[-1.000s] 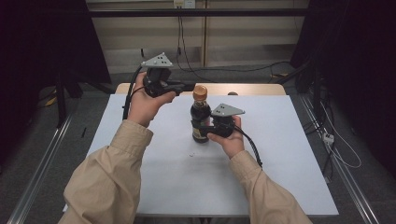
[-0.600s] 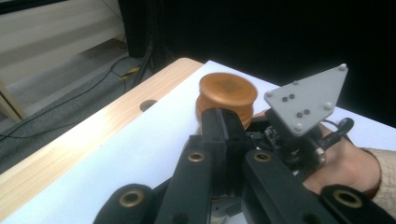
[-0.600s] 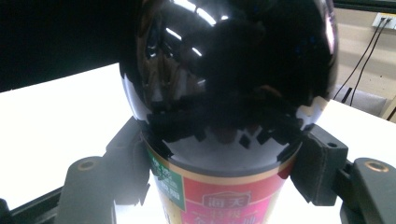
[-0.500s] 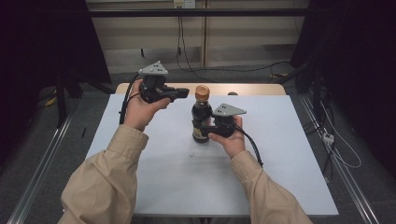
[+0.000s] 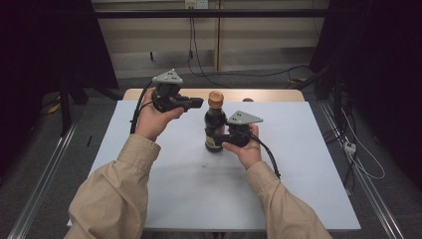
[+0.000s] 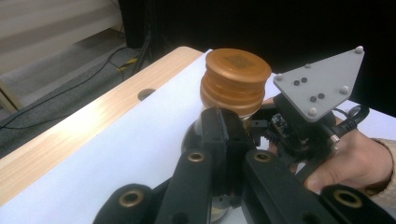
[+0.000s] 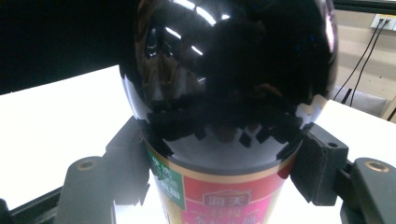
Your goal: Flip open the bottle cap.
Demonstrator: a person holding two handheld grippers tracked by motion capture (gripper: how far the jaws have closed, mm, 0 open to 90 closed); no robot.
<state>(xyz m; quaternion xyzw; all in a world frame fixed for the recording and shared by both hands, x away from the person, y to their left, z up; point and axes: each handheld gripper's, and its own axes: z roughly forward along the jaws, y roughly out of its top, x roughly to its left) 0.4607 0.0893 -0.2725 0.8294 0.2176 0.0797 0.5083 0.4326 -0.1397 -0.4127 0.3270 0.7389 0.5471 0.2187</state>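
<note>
One bottle [image 5: 215, 124] stood upright on the white table [image 5: 298, 159], clamped at its body between the jaws of the right gripper [image 5: 226, 135]. Its glass was dark, almost black, and glossy, swelling to a rounded shoulder above a straight lower part. A label wrapped that lower part: mostly red-pink, with a gold band along its top edge and a green patch to one side, printed with characters too small to read. In the right gripper view the bottle [image 7: 224, 84] rose directly ahead of the camera, and a black pad [image 7: 128, 158] pressed each side of it at the label's upper edge, so the right gripper was closed on it.

One cap [image 5: 215, 98], orange-brown and ribbed in two rings, topped the neck. In the left gripper view the cap [image 6: 236, 79] stood just beyond and above the jaw tips of the left gripper [image 5: 196, 103], very near; whether they touched the neck could not be told. Those jaws lay together with no gap visible, holding nothing.

Two grippers were in play, one in each hand, each carrying one grey plate [image 5: 167, 76] and one trailing cable. The left gripper was held raised, level with the cap, to the side of the bottle opposite the right gripper. Beyond the bottle a strip of bare wood [image 6: 93, 112] edged the table, with one round hole [image 6: 146, 94] in it.
</note>
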